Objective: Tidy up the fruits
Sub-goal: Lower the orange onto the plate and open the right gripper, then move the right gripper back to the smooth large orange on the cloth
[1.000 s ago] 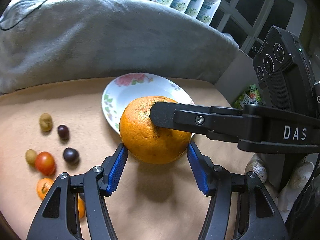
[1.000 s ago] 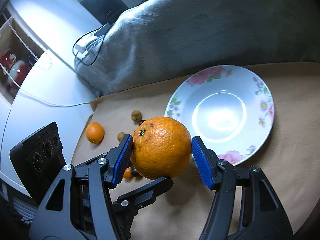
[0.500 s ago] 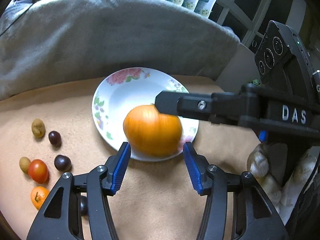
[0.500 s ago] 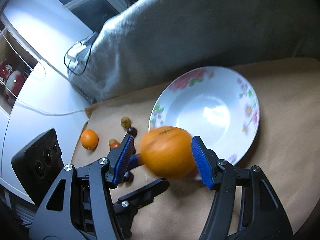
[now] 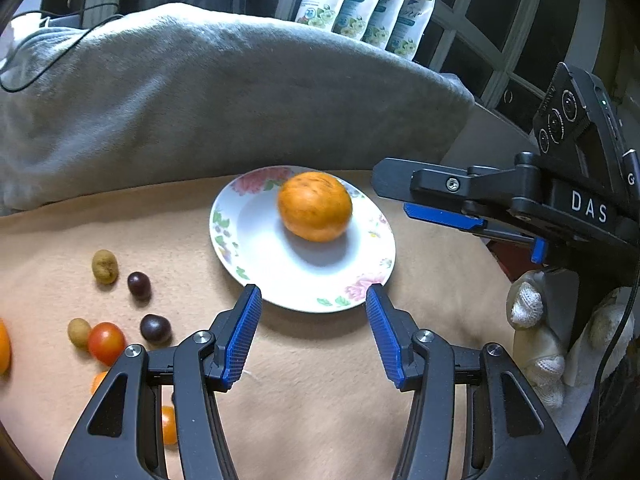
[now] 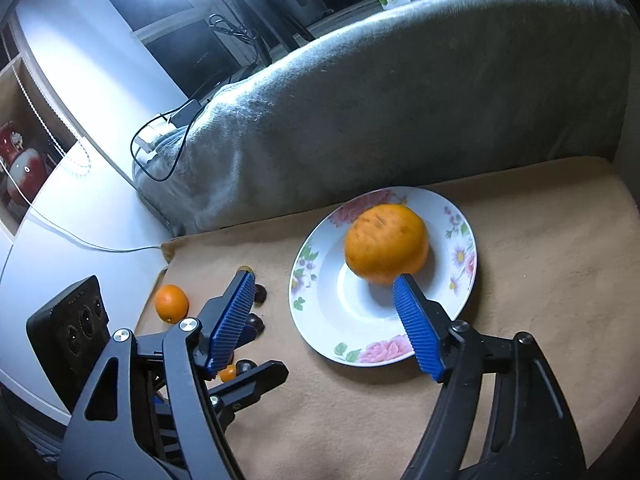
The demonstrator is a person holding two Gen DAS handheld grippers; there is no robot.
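So the orange (image 6: 386,243) sits loose on the flowered plate (image 6: 466,264), right gripper (image 6: 325,306) jaws just spread apart, left gripper (image 5: 314,334) gaping too.

Orange fruit (image 5: 315,206), white floral-rimmed plate (image 5: 256,256), blue-padded fingers (image 5: 240,340)

Blurred orange (image 6: 386,243) on floral plate (image 6: 460,220)
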